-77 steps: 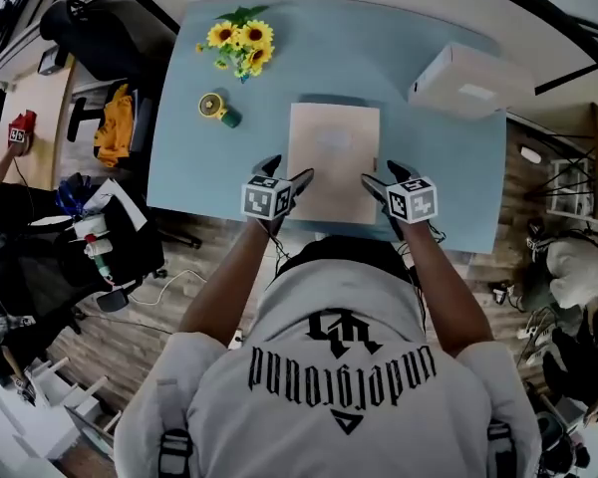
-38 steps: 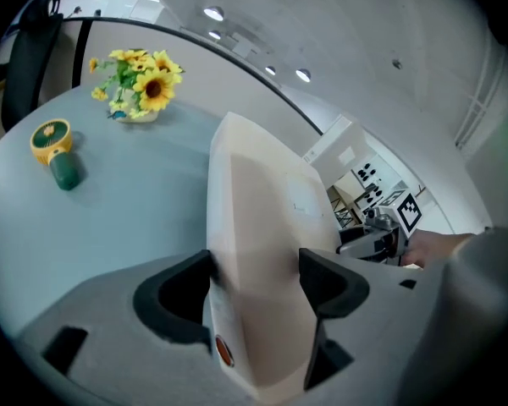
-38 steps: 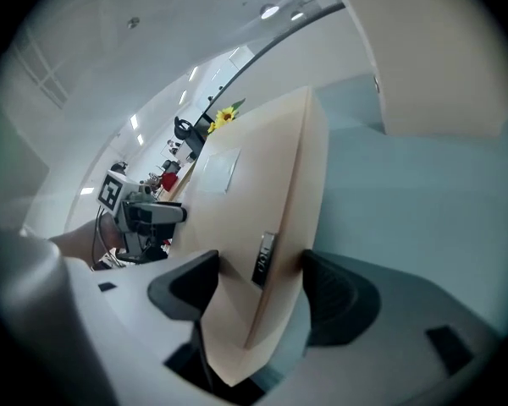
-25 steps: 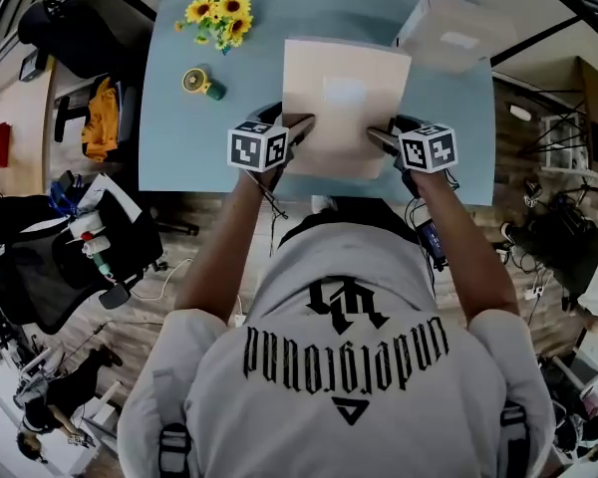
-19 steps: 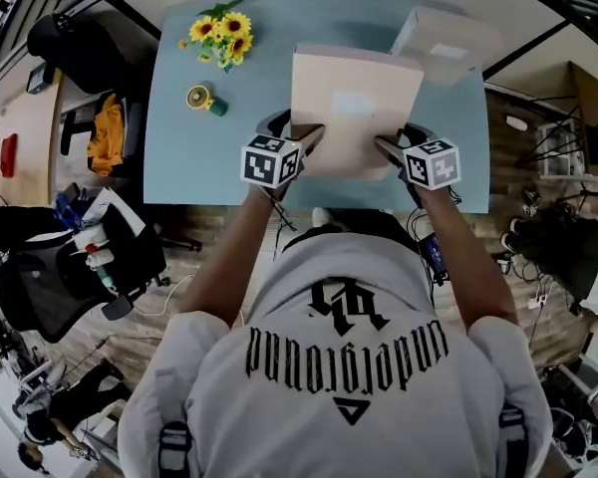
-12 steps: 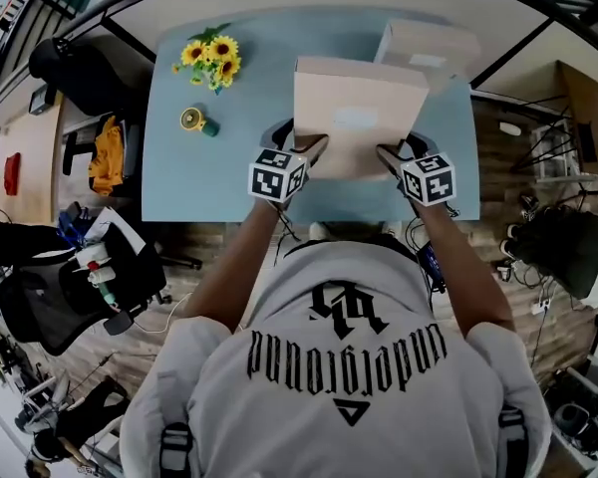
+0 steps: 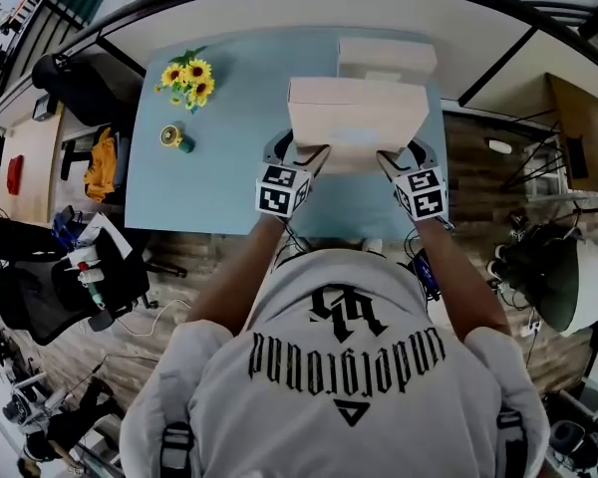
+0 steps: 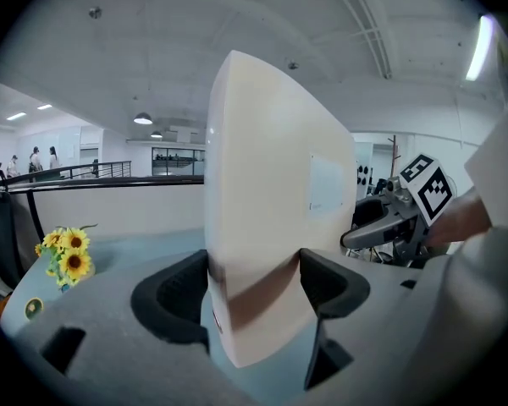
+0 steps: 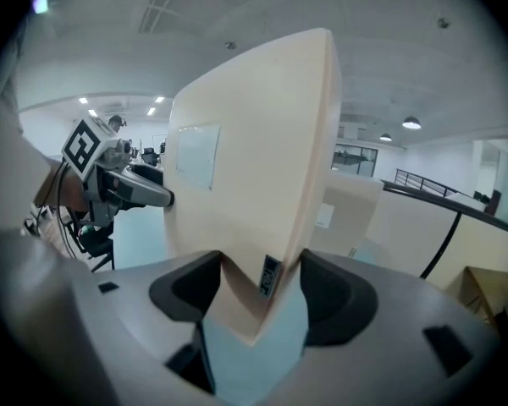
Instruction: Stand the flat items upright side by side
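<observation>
My head camera looks steeply down on the table (image 7: 219, 167); my claw cameras face each other, close against the box (image 7: 357, 118).

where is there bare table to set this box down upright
Widest bare patch on the table: left of the held box, bordered by the sunflowers and the small round thing. The strip along the near edge is also bare. Crowded at the far edge, where the far box sits close behind it.
</observation>
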Motion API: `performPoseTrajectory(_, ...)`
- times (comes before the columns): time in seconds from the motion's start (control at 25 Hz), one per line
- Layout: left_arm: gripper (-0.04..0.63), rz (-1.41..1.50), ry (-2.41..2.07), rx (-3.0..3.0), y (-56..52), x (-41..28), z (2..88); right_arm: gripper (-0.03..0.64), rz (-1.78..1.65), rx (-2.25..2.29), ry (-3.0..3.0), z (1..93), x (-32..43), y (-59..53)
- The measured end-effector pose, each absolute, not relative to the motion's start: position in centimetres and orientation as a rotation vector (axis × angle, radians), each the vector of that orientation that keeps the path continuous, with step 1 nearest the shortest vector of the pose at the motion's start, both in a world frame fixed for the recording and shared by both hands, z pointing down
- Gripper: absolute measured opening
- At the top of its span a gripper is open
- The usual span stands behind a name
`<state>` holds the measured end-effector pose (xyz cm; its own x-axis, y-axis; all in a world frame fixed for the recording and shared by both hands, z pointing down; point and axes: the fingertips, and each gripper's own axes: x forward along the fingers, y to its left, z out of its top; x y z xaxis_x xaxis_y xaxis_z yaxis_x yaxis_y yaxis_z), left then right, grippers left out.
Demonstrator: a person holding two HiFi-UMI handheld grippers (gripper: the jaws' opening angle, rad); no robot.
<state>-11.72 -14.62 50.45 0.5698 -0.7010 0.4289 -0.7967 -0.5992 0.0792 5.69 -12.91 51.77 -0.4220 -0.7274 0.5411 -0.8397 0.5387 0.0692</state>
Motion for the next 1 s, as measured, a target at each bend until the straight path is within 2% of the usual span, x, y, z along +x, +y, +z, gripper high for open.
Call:
performPoseTrajectory(0.44, 0.350, 0.556, -1.372, 2.519, -15.9, -3.3, 50.6, 0.288, 0.108, 1.212, -2.302, 51.0, 14.0, -15.8)
performPoseTrajectory(1.0, 0.350, 0.701, -1.285, 2.462, -22.2, -2.4, 57.7, 0.284, 0.184, 1.246, -2.223, 57.8, 14.8, -21.5)
